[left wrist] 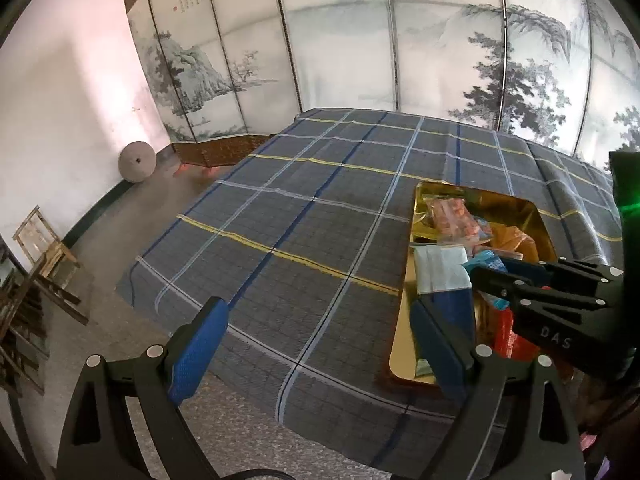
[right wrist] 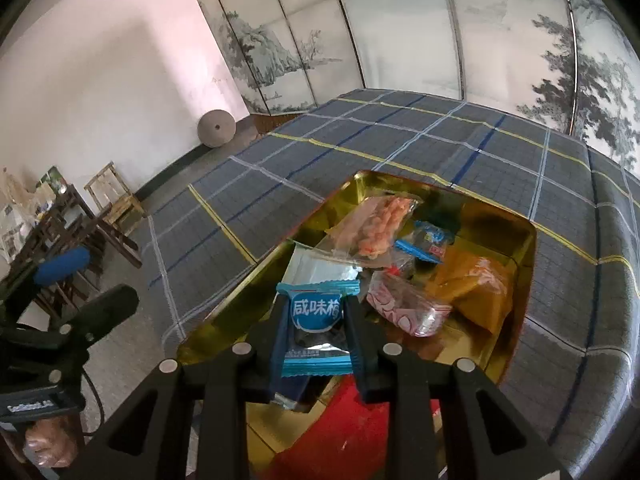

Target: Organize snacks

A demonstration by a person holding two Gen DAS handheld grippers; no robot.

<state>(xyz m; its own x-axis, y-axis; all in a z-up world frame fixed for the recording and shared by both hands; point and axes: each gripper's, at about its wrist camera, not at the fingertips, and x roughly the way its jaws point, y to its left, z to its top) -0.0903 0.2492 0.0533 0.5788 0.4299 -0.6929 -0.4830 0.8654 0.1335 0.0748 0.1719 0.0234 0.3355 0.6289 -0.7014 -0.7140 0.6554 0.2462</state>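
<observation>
- The blue snack packet point(right wrist: 316, 328) sits in the lower middle of the right wrist view, upright between the two fingers of the right gripper point(right wrist: 316, 334), which are closed on its two sides; white characters show on its front
- In the left wrist view the same packet point(left wrist: 490, 262) shows only as a small blue corner at the tip of the right gripper point(left wrist: 486, 276), at the right side of the frame, above the tray
- The gold tray point(right wrist: 516, 240) lies just behind and under the packet; it already holds a clear bag of pink pieces point(right wrist: 376, 228), an orange packet point(right wrist: 476, 288), a pink-patterned packet point(right wrist: 404, 308), a white packet point(right wrist: 320, 270) and a red one point(right wrist: 340, 432) at the near end
- I judge the step in hand is to put the held packet into the tray. To do it well, bring it over a free gold area, lower it until it nearly touches, and only then open the fingers, so that it does not slide over the rim
- The pile is loose and slippery, so a drop from high up may push other packets out
- The left gripper point(left wrist: 316, 344) is at the bottom of its own view with the blue pads point(left wrist: 196, 348) wide apart and nothing between them; its right pad stands at the near left corner of the tray point(left wrist: 404, 336)
- The tray rests on a checked blue-grey cloth point(left wrist: 304, 216), which fills the middle of both frames, with a painted folding screen point(left wrist: 340, 40) across the top
</observation>
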